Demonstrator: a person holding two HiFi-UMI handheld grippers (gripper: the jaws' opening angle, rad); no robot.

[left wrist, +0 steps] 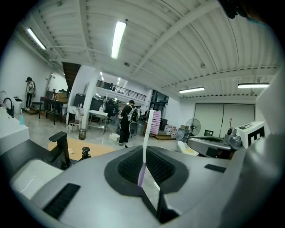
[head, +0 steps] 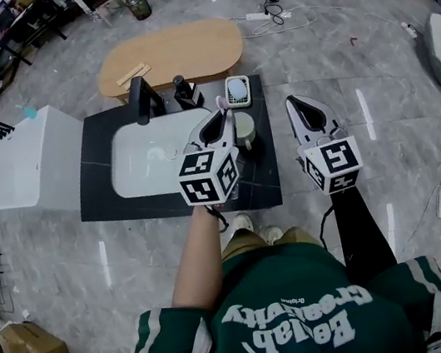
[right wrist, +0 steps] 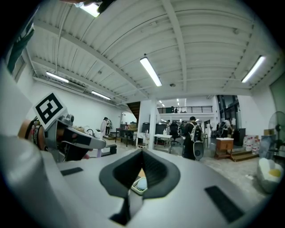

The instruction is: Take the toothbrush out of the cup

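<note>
Two pairs of tongs hang side by side above the black desk (head: 101, 192) in the head view, the left tongs (head: 224, 112) over the right rim of the white basin (head: 145, 155) and the right tongs (head: 289, 102) well out past the desk's right edge. From up there we can barely make out a pinkish tip at the left tongs' nose. The left gripper view settles it: the toothbrush (left wrist: 145, 136) stands nearly upright, pinched between the pressed-in pads. Its purple lower end lies down inside the tongs and its pink-bristled head rises clear above them.

The cup (head: 244, 129) appears only in the head view, standing on the desk just to the right of the left tongs. Neither gripper view shows it, and we cannot tell from above how far the brush's lower end stands from its rim.

The right gripper view shows the right tongs pressed together at the tips with nothing between them. Through the hollow of their pads we glimpse the soap dish (right wrist: 139, 185) with a pale blue bar, which the head view places at the desk's far edge.

Behind the basin stand a black tap (head: 142, 99) and a dark pump bottle (head: 184, 91), both also low at the left of the left gripper view. Beyond them lies an oval wooden table (head: 169, 53). Only the gripper views open onto the hall, with a person with a backpack (left wrist: 129, 122) and a standing fan (left wrist: 192, 127) far off.
</note>
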